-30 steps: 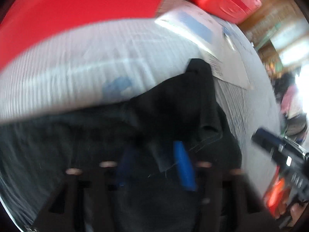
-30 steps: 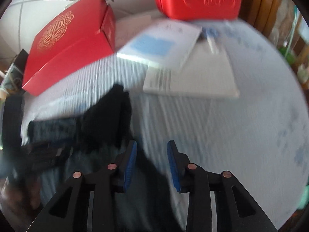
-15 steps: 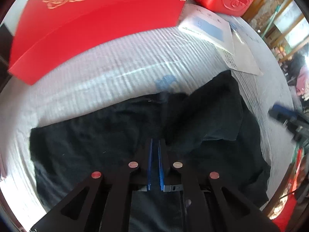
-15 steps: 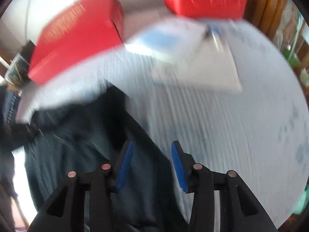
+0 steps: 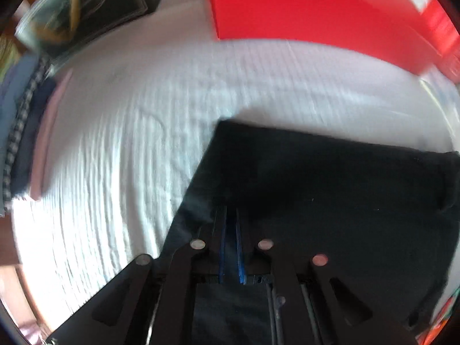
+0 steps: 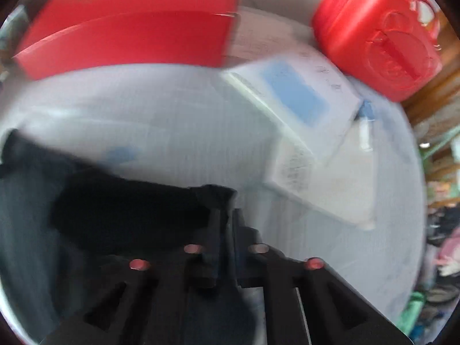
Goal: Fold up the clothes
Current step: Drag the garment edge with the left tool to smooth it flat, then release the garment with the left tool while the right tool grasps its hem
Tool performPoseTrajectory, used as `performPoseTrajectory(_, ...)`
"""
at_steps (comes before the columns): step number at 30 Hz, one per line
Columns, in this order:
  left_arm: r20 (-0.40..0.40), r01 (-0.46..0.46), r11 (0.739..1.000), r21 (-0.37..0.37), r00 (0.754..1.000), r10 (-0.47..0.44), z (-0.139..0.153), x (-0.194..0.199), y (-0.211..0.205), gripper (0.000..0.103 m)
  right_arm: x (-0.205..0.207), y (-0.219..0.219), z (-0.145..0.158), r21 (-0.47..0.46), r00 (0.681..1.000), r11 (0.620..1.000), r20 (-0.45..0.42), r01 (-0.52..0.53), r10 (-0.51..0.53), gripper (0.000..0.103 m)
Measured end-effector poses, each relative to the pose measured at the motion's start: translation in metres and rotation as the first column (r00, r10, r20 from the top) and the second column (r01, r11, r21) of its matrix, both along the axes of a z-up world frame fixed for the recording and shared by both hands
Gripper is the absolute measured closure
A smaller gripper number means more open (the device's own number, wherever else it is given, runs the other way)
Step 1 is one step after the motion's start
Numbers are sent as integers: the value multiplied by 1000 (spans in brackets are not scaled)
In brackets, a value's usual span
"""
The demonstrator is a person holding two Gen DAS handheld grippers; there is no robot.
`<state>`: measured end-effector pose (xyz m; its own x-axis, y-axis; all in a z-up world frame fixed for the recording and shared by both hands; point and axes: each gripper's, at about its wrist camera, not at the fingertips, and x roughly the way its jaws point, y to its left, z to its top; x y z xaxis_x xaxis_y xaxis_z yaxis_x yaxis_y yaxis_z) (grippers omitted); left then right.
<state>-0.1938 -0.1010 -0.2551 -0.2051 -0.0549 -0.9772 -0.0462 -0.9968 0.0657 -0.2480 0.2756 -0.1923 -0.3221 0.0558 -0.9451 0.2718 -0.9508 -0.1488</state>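
2 blue pads sit almost together in the left wrist view, so the left gripper is squeezed down on the near-left edge of the black cloth. most of the cloth lies flat ahead and off to the right of these tongs, on the white bumpy sheet, and its far corner points up toward the red box. in the right wrist view, the right gripper is pinched on a raised corner of the same black cloth, with only a thin slit between the jaws. here the cloth stretches away to the left of the tongs, and white papers and a red plastic case lie past it. the cloth's long way seems to run side to side between the 2 tongs, so i think each one holds an end. the next fold likely means carrying both held ends the same way across the cloth.
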Motion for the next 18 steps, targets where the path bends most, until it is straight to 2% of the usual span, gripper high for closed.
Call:
performPoseTrajectory(2,-18,-21,1000,15,1000,22,3,0,-13,95,-21,33,1,-98,990,986,-4,137,-138,100)
performPoseTrajectory(3,-15,-19,1000,17,1000,20,3,0,-15,95,-26,46,1,-98,982,977,-14,188,-190,97)
performPoseTrajectory(5,-14,-14,1000,18,1000,15,6,-1,-17,95,-27,62,3,-34,972,972,-43,231,-232,79)
performPoseTrajectory(6,-16,-12,1000,21,1000,12,8,0,-18,95,-22,68,6,-81,971,969,-29,233,-236,68)
performPoseTrajectory(8,-32,-9,999,51,999,10,18,8,-22,94,-1,76,21,-216,977,955,-20,202,-211,62)
performPoseTrajectory(9,-38,-1,998,69,999,3,23,14,-24,85,12,75,29,-261,982,950,-33,169,-184,58)
performPoseTrajectory(10,-45,8,996,85,999,-4,27,20,-25,66,27,73,37,-318,989,940,-41,125,-145,53)
performPoseTrajectory(11,-57,21,996,88,998,-16,31,28,-25,51,36,68,40,-369,993,925,-34,91,-112,50)
performPoseTrajectory(12,-69,33,995,90,997,-27,35,37,-26,23,45,63,42,-416,997,907,-26,61,-79,48)
performPoseTrajectory(13,-81,47,995,92,996,-39,38,45,-26,7,52,59,40,-447,998,894,-13,45,-57,47)
performPoseTrajectory(15,-94,73,993,92,994,-64,38,61,-22,6,57,50,29,-434,999,900,8,39,-39,47)
performPoseTrajectory(17,-77,73,992,102,995,-65,31,72,-20,6,62,43,10,-399,996,913,68,83,-61,50)
performPoseTrajectory(18,-60,73,992,98,996,-68,23,76,-19,6,67,42,3,-385,994,918,90,97,-68,58)
